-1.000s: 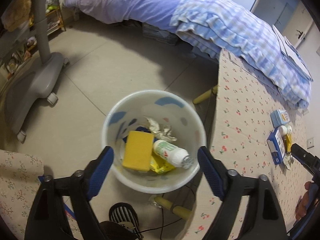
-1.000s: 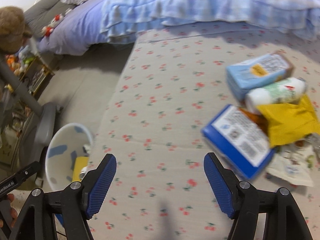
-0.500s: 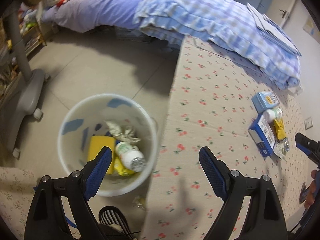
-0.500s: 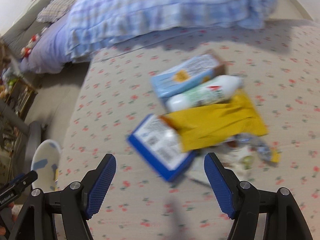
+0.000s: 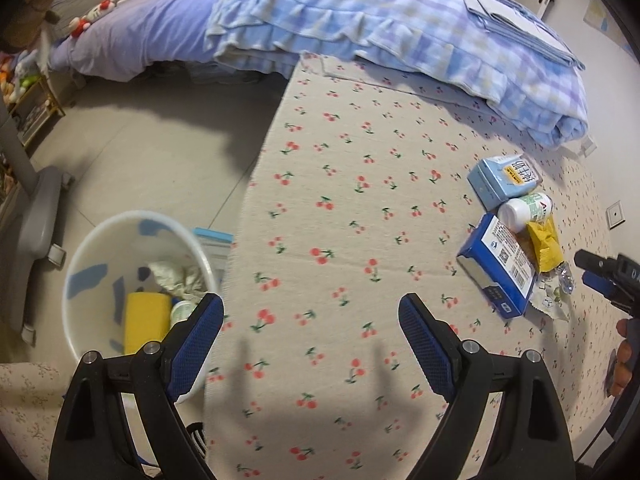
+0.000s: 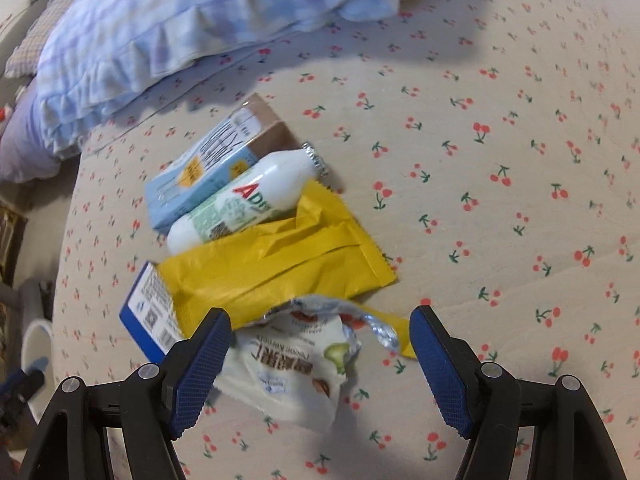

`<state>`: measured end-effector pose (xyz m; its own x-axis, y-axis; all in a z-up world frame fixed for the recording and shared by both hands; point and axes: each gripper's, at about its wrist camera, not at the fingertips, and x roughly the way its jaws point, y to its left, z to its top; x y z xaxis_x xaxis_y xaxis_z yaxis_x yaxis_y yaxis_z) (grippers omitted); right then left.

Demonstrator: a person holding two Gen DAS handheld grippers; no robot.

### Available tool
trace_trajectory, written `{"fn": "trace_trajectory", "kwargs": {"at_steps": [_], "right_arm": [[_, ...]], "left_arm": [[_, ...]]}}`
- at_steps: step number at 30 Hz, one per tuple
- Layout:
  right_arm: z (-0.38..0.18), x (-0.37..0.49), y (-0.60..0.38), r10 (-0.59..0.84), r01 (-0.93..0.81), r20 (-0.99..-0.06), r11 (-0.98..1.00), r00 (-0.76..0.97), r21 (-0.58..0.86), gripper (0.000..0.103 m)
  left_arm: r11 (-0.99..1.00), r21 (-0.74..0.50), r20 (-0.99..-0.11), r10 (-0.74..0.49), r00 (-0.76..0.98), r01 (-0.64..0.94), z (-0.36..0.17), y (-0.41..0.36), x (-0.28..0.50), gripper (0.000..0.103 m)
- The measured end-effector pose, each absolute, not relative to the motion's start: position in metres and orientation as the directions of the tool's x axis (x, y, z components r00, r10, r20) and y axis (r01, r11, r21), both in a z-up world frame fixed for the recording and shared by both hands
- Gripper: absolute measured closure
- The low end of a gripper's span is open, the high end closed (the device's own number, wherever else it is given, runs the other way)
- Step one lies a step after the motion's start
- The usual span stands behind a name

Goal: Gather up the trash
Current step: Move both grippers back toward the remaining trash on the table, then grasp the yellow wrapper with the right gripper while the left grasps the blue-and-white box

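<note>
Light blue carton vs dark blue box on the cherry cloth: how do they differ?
The light blue carton is pale with a yellow mark and a brown end; the dark blue box is deep blue with a white printed label. The carton lies beyond the white bottle and fully in view; the box sits on the near side, partly under the yellow wrapper. Both lie flat in the same pile.

bin on floor left of table | bottle between carton and wrapper

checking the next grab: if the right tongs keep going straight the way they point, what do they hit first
Most likely the torn white snack wrapper, lying between the open right tongs on the cherry-print cloth; depth is unclear.
</note>
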<state>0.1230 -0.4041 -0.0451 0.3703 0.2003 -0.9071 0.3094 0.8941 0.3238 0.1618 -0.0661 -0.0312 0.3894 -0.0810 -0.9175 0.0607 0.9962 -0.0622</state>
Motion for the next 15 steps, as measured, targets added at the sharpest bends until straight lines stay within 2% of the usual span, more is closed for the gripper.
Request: {"fn": "trace_trajectory", "kwargs": {"at_steps": [5,13,15], "right_arm": [[-0.057,0.136,-0.402,0.255,0.351,-0.901,0.856,0.351,0.379,0.025],[-0.086,0.157,-0.401,0.224,0.368,-0.92,0.866,0.321,0.339,0.025],[-0.087,0.157,-0.404,0.207,0.369,-0.918,0.868,0.339,0.332,0.03]], "left_arm": [[0.996,-0.065,-0.92,-0.086,0.383,0.068,-0.034,-0.078,0.168,0.012],[0.993,-0.068,-0.924,-0.101,0.369,0.1,-0.04,-0.1,0.173,0.012],[0.992,-0.066,-0.927,-0.101,0.362,0.108,-0.043,-0.106,0.173,0.012]]}}
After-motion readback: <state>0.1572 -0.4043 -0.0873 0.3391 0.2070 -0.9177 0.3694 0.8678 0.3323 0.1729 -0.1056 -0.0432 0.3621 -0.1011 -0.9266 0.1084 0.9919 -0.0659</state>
